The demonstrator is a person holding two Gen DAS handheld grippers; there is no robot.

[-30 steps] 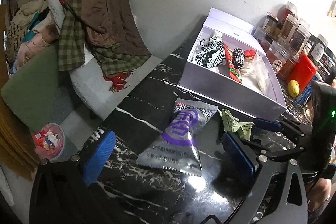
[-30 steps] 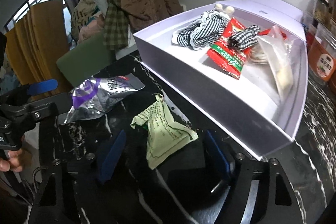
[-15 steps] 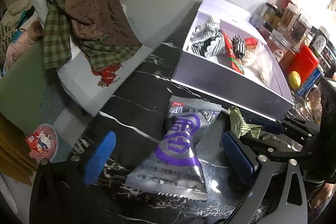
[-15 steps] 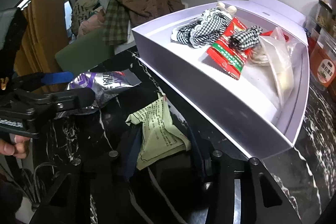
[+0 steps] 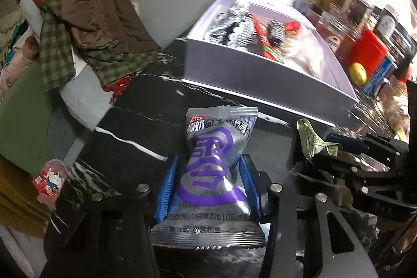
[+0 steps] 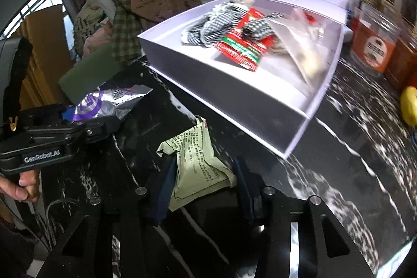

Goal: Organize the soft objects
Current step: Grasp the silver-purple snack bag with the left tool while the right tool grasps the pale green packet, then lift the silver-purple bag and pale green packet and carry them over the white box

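Left wrist view shows the change plainly: a second ago the left gripper (image 5: 208, 184) stood wide apart above the silver and purple snack bag (image 5: 212, 173), and now its blue pads (image 5: 166, 189) have come in on both sides of that bag and are closing, pressing its waist. The right gripper (image 6: 203, 179) has done the same with the pale green packet (image 6: 195, 163); its jaws were wider a moment back and now sit clamped against the packet's edges. Both bags lie on the black marble table (image 6: 338, 153), just near of the white box (image 6: 234, 100), which stands farther back and to the right. So I judge both pickups are made and the carry into the box is next. Counting: two grippers, two loose bags on the table, one box. Inside the box I count two black and white checked cloth pieces (image 6: 211, 25), one red packet (image 6: 242, 48) and one clear plastic bag (image 6: 299, 43). Several jars (image 5: 349, 4) stand far right; their number is hard to tell through the blur.
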